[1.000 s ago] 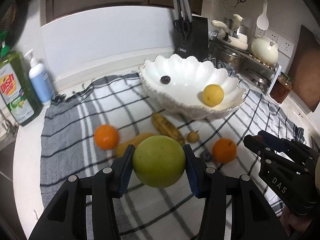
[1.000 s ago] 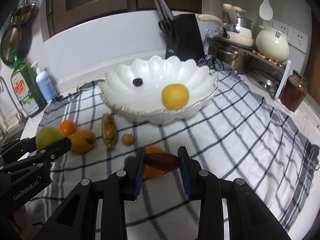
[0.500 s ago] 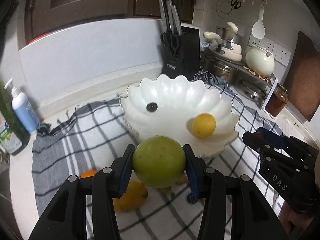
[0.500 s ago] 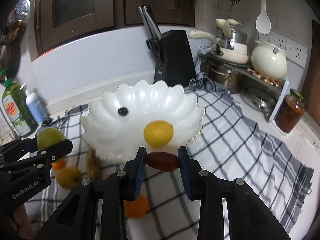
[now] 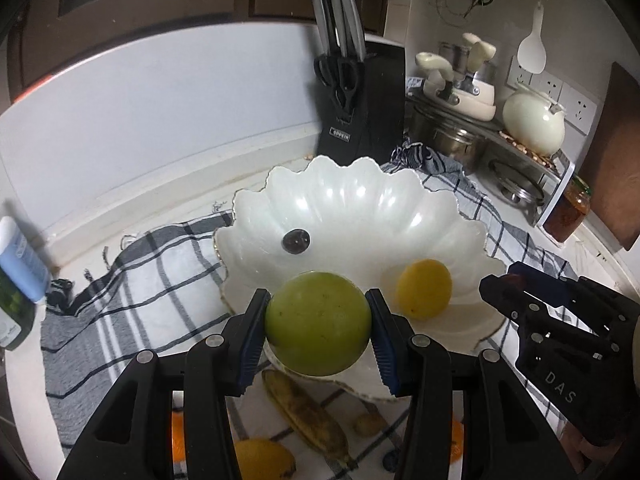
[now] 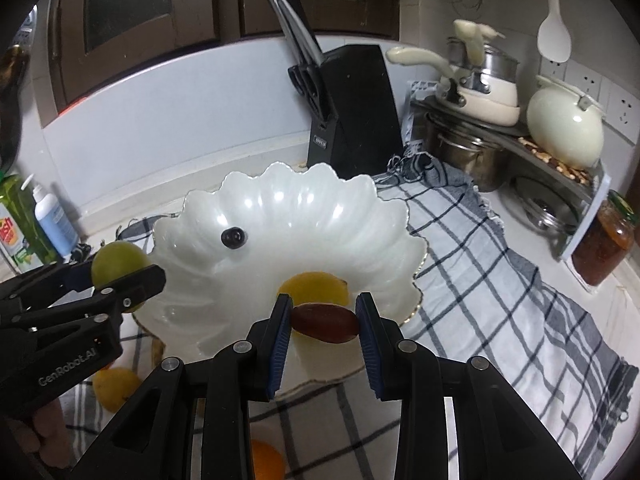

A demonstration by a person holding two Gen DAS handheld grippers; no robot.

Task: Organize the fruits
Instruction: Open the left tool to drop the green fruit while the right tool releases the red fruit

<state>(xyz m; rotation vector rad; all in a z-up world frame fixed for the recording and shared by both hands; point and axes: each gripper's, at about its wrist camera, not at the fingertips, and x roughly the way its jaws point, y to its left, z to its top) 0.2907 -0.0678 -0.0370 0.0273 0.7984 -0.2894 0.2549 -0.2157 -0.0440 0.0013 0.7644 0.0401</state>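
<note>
Bowl [image 5: 360, 208] lies just ahead of both pairs of fingers, on the checked cloth [image 6: 500, 280] over the tabletop, holding a lemon [image 5: 423, 289] and a dark grape [image 5: 296, 241]. The left gripper [image 5: 318, 326] clamps a green apple [image 5: 318, 323] above the bowl's near rim. The right gripper [image 6: 324, 322] pinches a reddish date [image 6: 326, 323] over the bowl, just before the lemon. Below the left fingers lie a banana [image 5: 306, 412], a mango [image 5: 262, 460] and an orange [image 6: 266, 460].

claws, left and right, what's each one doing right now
Left claw: closed on the green apple.
Right claw: closed on the reddish-brown date.
</note>
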